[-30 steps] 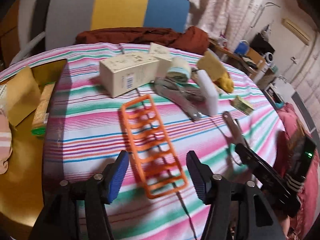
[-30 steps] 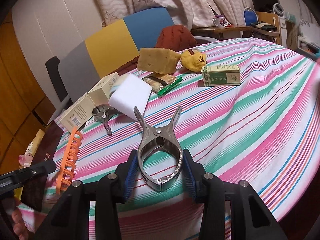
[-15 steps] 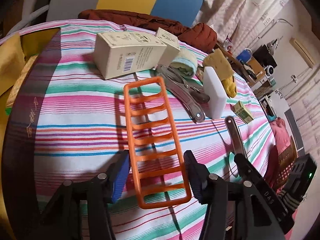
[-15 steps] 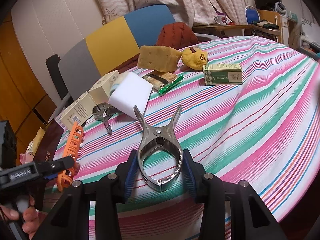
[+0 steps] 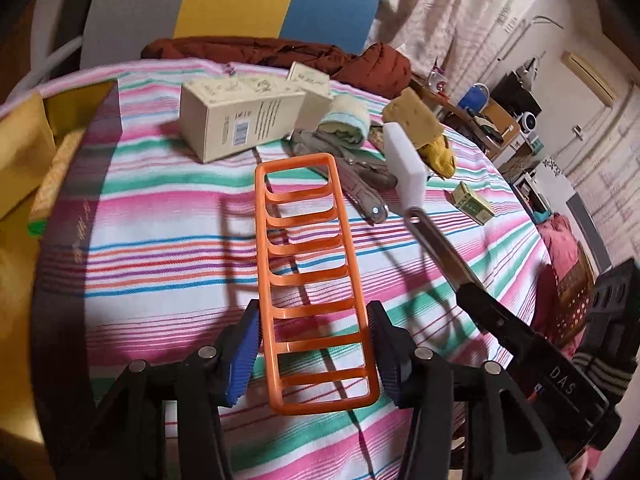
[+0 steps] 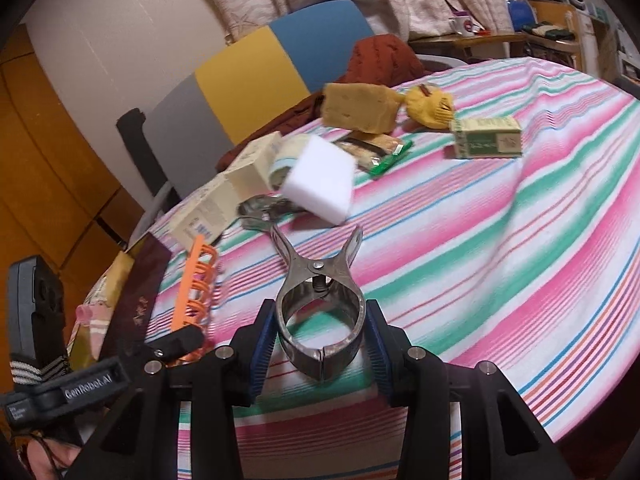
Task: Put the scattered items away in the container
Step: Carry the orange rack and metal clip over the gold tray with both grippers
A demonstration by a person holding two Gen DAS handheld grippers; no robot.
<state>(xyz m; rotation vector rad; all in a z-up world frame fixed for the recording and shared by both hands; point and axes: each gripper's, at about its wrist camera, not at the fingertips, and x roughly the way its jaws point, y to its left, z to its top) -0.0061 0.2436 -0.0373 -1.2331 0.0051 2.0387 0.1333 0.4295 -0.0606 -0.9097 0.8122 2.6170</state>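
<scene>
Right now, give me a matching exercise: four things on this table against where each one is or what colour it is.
Things:
1. orange rack
2. metal clamp
3. white sponge block
4. green box

Descriptions:
A. gripped by the right gripper
B. lying alone on the striped tablecloth
C. between the left gripper's fingers
D. leaning beside the cream cartons

Pairs: 1-C, 2-A, 3-D, 4-B

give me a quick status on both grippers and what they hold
Left gripper just closed on orange rack. Right gripper shut on metal clamp. Nothing blocking either.
</scene>
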